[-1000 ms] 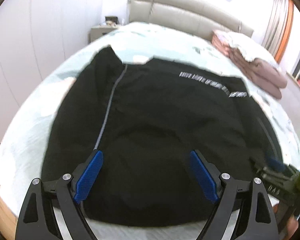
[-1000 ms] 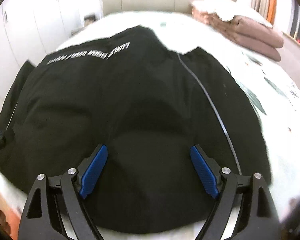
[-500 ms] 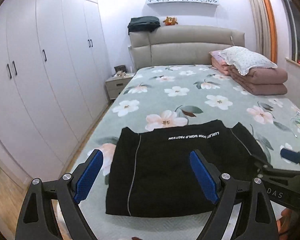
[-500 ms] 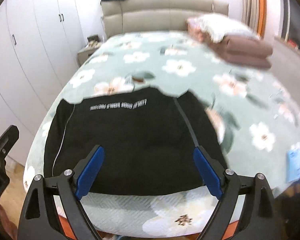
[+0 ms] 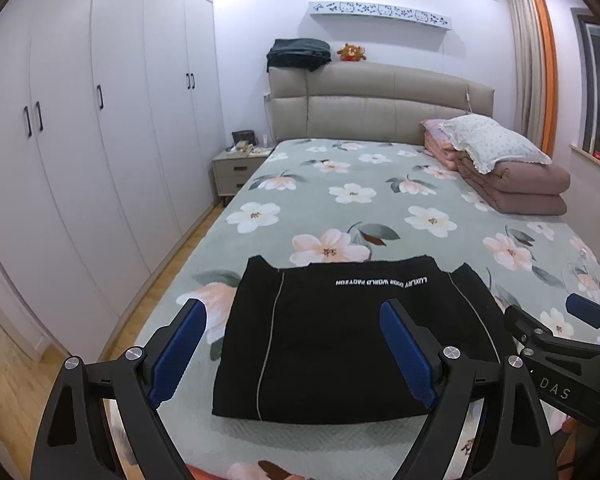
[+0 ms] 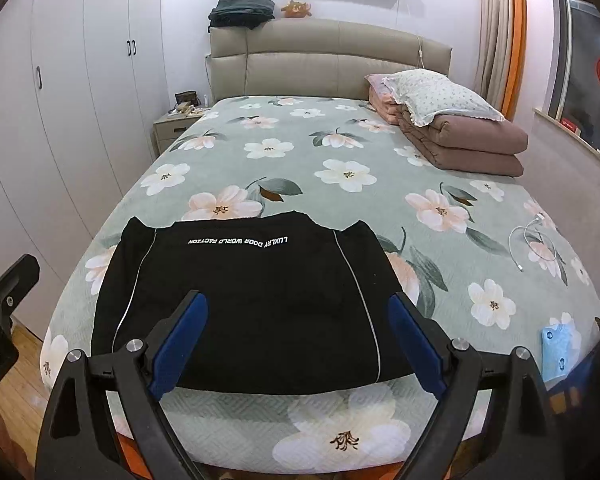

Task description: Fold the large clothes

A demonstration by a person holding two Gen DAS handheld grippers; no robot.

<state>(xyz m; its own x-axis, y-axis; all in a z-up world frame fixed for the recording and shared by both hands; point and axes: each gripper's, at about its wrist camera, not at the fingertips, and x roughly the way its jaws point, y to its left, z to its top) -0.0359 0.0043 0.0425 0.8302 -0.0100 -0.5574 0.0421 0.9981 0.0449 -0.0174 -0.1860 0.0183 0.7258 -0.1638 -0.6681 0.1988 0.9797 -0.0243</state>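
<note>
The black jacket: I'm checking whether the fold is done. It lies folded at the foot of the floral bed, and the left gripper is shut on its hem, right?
Not quite. The black jacket does lie folded at the foot of the floral bed, but the left gripper is open and holds nothing, as the left wrist view shows.

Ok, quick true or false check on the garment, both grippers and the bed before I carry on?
1. The black garment lies folded near the foot of the bed. True.
2. The left gripper is shut on the garment. False: it is open and holds nothing.
3. The right gripper is open. True.
4. The pillow lies on the garment. False: it sits on folded quilts by the headboard.
5. A white cable lies on the bed, apart from the garment. True.
</note>
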